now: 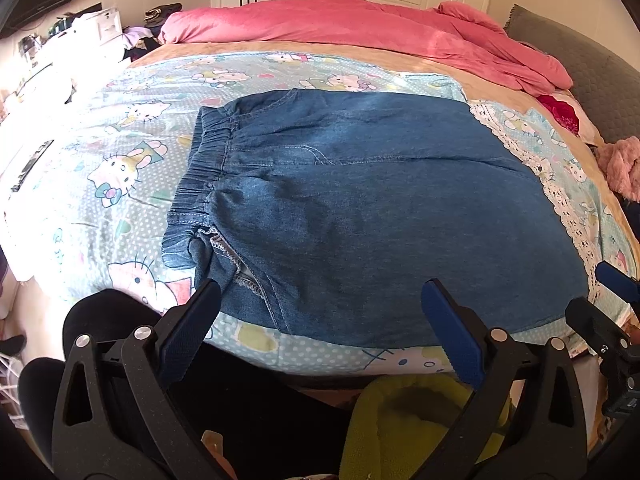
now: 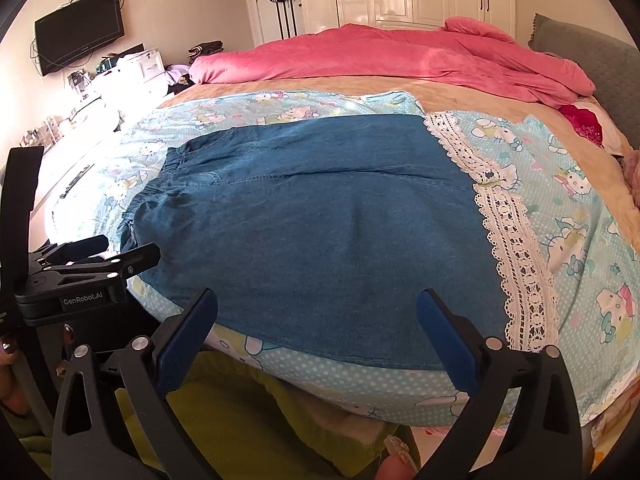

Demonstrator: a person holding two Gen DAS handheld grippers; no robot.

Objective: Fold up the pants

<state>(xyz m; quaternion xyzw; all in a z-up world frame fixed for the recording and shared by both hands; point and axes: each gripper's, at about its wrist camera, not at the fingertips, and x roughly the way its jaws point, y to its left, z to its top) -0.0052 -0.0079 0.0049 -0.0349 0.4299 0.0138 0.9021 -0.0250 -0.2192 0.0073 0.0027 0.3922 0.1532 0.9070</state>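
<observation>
Blue denim pants (image 1: 360, 216) lie flat and folded on the cartoon-print bed cover (image 1: 120, 168), elastic waistband (image 1: 200, 168) to the left. They also show in the right wrist view (image 2: 312, 232). My left gripper (image 1: 320, 292) is open and empty, held over the near edge of the pants. My right gripper (image 2: 316, 300) is open and empty, also over the near edge, further right. The left gripper's body shows at the left of the right wrist view (image 2: 80, 276), and the right gripper's finger shows at the right edge of the left wrist view (image 1: 616, 280).
A pink duvet (image 1: 360, 28) is bunched along the far side of the bed. A white lace strip (image 2: 508, 248) runs right of the pants. A grey headboard (image 2: 592, 60) stands at the right. A cluttered desk (image 2: 100, 92) and a wall television (image 2: 80, 32) are at the left.
</observation>
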